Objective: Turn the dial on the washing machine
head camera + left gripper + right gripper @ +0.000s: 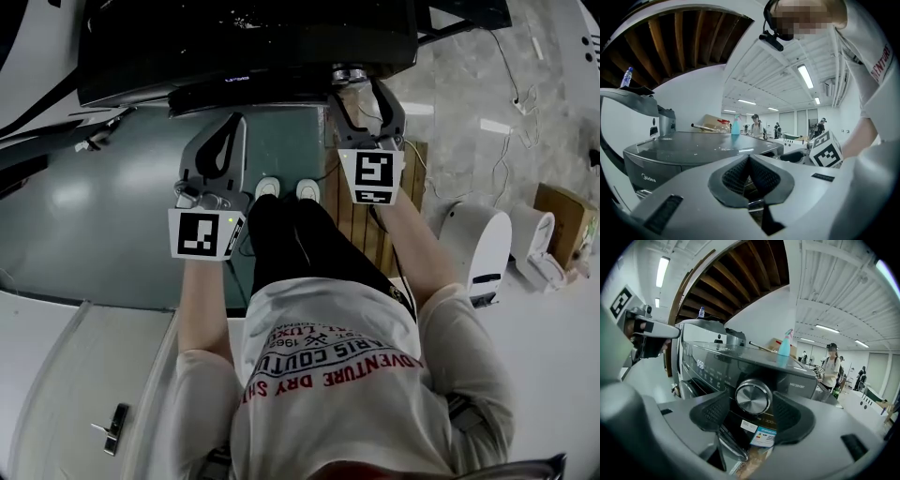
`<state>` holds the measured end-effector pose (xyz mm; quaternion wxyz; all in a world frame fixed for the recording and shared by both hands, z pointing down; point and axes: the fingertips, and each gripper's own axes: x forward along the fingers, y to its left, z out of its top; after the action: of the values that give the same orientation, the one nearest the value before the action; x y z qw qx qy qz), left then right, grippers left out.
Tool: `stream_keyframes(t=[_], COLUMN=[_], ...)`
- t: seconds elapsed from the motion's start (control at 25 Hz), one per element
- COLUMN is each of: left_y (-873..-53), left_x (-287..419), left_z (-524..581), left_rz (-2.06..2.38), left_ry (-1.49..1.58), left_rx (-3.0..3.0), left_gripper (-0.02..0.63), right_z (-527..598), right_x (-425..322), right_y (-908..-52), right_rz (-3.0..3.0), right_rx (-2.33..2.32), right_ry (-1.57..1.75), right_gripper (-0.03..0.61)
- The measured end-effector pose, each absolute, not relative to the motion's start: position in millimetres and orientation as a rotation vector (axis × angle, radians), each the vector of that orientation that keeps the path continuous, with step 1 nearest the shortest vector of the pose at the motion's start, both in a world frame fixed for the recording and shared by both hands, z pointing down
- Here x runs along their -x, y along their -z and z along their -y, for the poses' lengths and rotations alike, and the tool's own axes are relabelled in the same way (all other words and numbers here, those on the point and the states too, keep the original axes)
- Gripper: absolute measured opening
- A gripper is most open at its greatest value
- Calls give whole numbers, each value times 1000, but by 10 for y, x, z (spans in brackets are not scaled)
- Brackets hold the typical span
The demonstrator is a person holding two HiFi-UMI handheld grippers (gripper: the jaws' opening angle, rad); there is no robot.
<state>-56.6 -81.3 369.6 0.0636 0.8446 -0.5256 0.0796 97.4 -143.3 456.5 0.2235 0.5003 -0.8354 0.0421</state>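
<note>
- The right gripper (753, 409) is squared up to the front of the washing machine (708, 366), jaws wide apart and nothing clamped. The dial (753, 398) sits framed right between the two pads.
- I'd say that's the line-up for a grab. The pads flank the knob on either side but I can't see either one touching it, so nothing can be turned yet.
- From the head view, the dial (349, 73) is a small silver knob on the washing machine's (244, 37) dark control panel, just past the right gripper's (356, 89) tips.
- The left gripper (749, 159) is out of it: jaws closed on themselves, empty, held off to the side beside the machine (670, 154). In the head view the left gripper (232, 127) sits lower in the picture than the right, and looks parked so it stays clear.
- The dial is round, so it has no long side to speak of. Its brushed face points straight out of the panel toward the gripper, and its turning axis runs along the gripper's own line.
- That suits a pinch across the rim and a roll of the wrist.
- I can't make out any pointer mark on the knob, so its setting is anyone's guess.
</note>
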Motion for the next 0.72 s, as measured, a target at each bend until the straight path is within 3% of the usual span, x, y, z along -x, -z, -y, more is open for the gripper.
stream_keyframes(t=[0.72], left_y=[-4002], left_x=[606], left_z=[603], left_rz=[1618], left_ry=[-219], left_rx=[-2444], left_gripper=[15], right_z=[1520], right_x=[-990], right_y=[-4727], right_rz=[2253], right_rx=[-1460], right_ry=[-163], right_gripper=[275])
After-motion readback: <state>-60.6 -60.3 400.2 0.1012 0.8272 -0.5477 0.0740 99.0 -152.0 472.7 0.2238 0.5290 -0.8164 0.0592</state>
